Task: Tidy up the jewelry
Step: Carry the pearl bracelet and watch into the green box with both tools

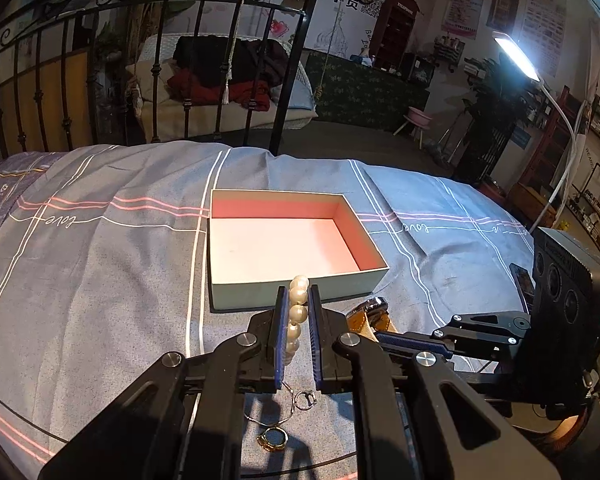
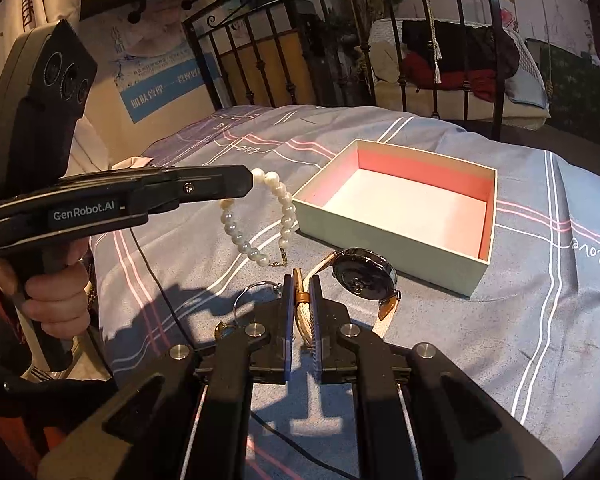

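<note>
Dangling from left gripper [image 1: 298,312], pearl bracelet [image 2: 256,220], seemingly short of box [image 2: 396,236].

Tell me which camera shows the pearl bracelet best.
The right wrist view: the whole pearl bracelet hangs as a loop from the left claw, clasp lowest. The left wrist view shows only a short row of pearls pinched between its fingers; the rest is hidden.

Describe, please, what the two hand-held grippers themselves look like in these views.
The left hand-held gripper and the right hand-held gripper match: matte black angular linkages with silver round pivot pins, and flat fingers faced with blue ribbed pads. The left unit's side carries white "GenRobot.AI" lettering, a pistol-style handle and a black camera block with three round lenses. A bare hand grips that handle.
</note>
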{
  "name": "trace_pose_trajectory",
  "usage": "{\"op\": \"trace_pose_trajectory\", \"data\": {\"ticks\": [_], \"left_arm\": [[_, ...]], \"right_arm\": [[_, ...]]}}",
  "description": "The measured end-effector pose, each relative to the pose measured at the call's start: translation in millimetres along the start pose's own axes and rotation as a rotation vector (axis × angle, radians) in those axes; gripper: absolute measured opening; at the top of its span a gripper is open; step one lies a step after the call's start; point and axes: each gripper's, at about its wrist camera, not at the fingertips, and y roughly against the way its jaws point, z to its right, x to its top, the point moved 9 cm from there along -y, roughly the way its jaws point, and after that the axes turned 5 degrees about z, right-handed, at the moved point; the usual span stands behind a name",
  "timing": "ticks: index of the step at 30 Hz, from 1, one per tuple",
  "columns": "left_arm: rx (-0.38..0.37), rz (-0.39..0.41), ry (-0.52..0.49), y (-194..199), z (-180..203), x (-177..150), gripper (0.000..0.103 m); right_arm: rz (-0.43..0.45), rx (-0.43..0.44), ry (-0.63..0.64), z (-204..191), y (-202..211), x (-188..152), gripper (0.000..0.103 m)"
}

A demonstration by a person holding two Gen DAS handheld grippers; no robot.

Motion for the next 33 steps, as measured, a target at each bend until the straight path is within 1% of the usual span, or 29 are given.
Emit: {"op": "trace_pose_trajectory", "data": {"ticks": [4,7,11,13,17,23,28,33], "left_arm": [[0.003,0.005,-0.012,-9.2,1.8,15.4,0.009],[0.011,0.008,-0.024,-19.7,2.0,30.9,0.009],[0.016,0.001,-0.007,-39.1,-1.8,54.0,0.009],[0.018,-0.015,0.003,-52.0,-3.6,61.4,0.009],[0.034,-0.052,0.004,-78.5,-6.9,69.1,0.009],[0.04,-0.104,0.007,-106.4,-8.8,63.2,0.009],[0.042,-0.128,-0.005,-119.6,-8.0,55.6,0.009],[0.06,-0.158,-0.006,-131.1,-15.1,46.2,0.009]], "right_arm": [[0.033,-0.017,0.01,5.5,-3.5,26.6,0.008],[0.064,-0.045,0.015,12.4,-7.1,50.3,0.008],[0.079,-0.113,0.004,29.7,-17.9,78.2,0.008],[0.067,-0.143,-0.005,42.0,-27.3,86.3,0.008],[0.039,-0.166,-0.036,64.3,-44.7,89.8,0.009],[-0.008,-0.177,-0.086,90.0,-67.7,80.4,0.009],[-0.04,-0.173,-0.114,101.1,-82.8,69.2,0.01],[-0.057,-0.17,-0.094,98.1,-90.6,65.5,0.01]]}}
